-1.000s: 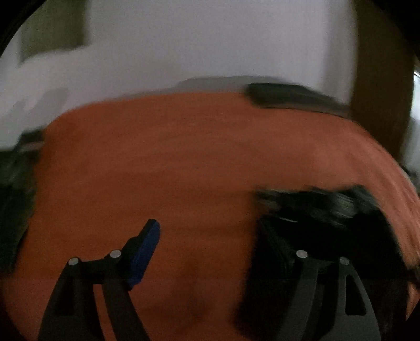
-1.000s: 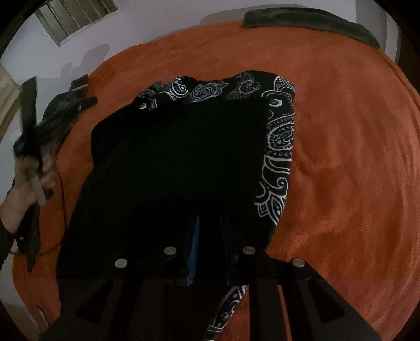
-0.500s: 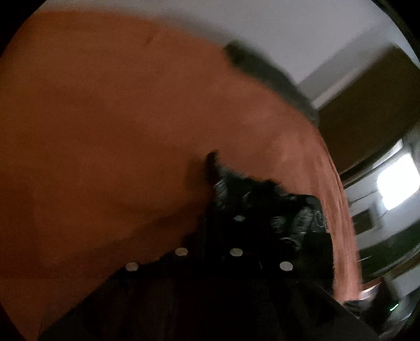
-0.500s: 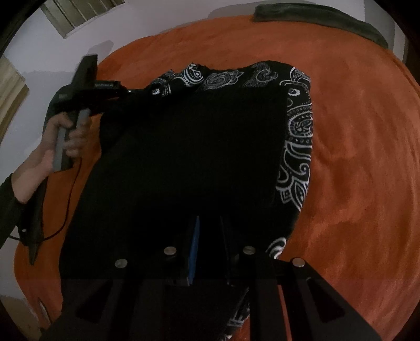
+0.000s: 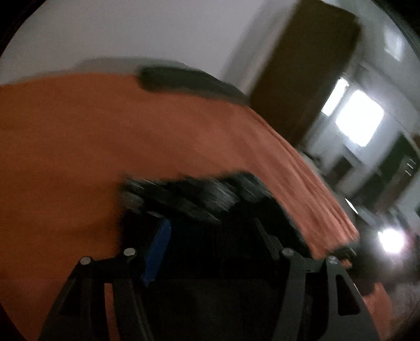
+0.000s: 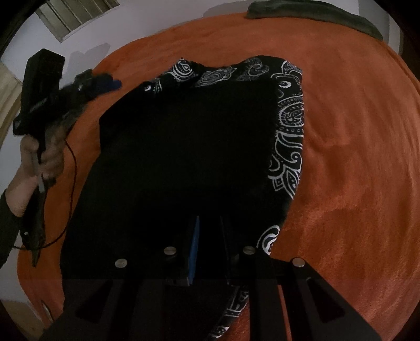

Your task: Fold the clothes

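I see a bed covered by an orange blanket point(image 6: 341, 162). On it lies a black garment point(image 6: 183, 147) with white paisley trim, and a dark folded cloth point(image 6: 315, 13) sits at the far edge.

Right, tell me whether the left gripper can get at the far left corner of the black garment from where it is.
Probably yes. The left gripper hangs beside that corner of the black paisley garment, its jaws opening and holding nothing. Only bare orange blanket lies between them. The right gripper is shut on the near edge, well clear.
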Motion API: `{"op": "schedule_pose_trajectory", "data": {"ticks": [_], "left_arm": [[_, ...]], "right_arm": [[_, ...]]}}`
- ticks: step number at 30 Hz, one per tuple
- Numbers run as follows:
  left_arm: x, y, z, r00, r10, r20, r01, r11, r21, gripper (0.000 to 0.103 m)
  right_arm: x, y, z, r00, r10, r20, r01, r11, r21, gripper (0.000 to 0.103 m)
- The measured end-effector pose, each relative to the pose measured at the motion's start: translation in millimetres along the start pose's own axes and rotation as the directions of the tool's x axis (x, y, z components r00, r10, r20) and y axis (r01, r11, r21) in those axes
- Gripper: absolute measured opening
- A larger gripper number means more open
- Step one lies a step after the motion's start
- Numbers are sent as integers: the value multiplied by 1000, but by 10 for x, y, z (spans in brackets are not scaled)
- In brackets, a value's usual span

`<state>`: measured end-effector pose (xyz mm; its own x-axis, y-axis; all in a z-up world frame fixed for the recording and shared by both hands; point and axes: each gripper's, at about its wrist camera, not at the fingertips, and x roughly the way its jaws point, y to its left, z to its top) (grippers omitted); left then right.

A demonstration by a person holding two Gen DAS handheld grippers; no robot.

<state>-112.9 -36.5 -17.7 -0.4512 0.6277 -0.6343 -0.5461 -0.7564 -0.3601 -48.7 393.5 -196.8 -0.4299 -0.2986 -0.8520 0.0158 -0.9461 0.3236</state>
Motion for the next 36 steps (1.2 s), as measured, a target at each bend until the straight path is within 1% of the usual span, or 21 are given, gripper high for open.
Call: {"op": "schedule_pose_trajectory", "data": {"ticks": [1,3,5,7,9,10,11,14,17,19,21,24,25,26,28,30,31,33,34,35,36], "left_arm": [[-6,116,60,998,59,16,-59,998,-27,63],[140,405,165,982,187,-35,-189,978,-84,63],[335,630,146,978,183,-104,-196,971,-139,63],[627,830,82,972,109,-206,-157,960,-231,60],[801,843,27,969,74,-237,-137,955,-263,43],[854,809,16,970,68,-232,-129,957,-258,15],[866,721,12,975,56,-216,-106,968,-229,4],[882,347,-15,986,5,-169,-23,995,-102,4],[834,12,-29,989,92,-113,-87,995,55,3],[758,-151,-32,984,165,-61,-157,980,118,2],[647,-201,-1,973,230,-16,-226,965,134,3],[654,-64,61,923,385,0,-381,914,141,7],[711,69,80,905,425,-29,-419,900,122,8],[749,189,87,878,475,-56,-467,877,109,8],[885,333,97,803,588,-97,-579,808,110,8],[932,492,105,769,623,-146,-621,781,61,8],[889,537,109,791,592,-154,-600,800,-1,8],[721,532,94,858,500,-119,-512,851,-119,9],[592,495,72,895,436,-97,-446,881,-159,12],[450,402,26,936,346,-62,-351,920,-176,21],[334,258,-28,967,252,-27,-254,955,-155,26]], "right_arm": [[-10,2,-7,1000,1,0,-1,1000,0,15],[-8,-11,-5,1000,3,0,-3,1000,4,15],[-13,-22,-9,1000,5,0,-5,1000,10,15],[-18,-7,-11,1000,3,-2,-3,1000,8,15],[-14,1,-19,1000,2,-5,-2,1000,1,15],[-18,9,-21,1000,2,-5,-2,1000,-1,15],[-22,18,-24,1000,3,-5,-3,1000,-3,15],[-33,39,-31,1000,5,-5,-5,1000,-6,15],[-41,38,-42,1000,6,-6,-6,1000,-2,15],[-42,33,-49,1000,7,-6,-7,1000,0,15],[-51,31,-60,1000,8,-6,-8,1000,1,15],[-70,30,-80,1000,9,-3,-9,1000,-1,15],[-64,34,-76,1000,8,-4,-8,1000,-4,15],[-58,39,-73,1000,7,-5,-7,1000,-6,15],[-37,49,-62,1000,5,-9,-5,1000,-12,15],[-22,53,-51,1000,3,-13,-3,1000,-11,15],[-17,55,-46,1000,2,-15,-3,1000,-10,15],[-35,60,-49,1000,4,-12,-4,1000,-9,15],[-70,67,-68,1000,6,-12,-6,1000,-10,15],[-79,63,-73,1000,7,-12,-7,1000,-10,15],[-81,54,-81,1000,8,-12,-8,1000,-7,15]]}}
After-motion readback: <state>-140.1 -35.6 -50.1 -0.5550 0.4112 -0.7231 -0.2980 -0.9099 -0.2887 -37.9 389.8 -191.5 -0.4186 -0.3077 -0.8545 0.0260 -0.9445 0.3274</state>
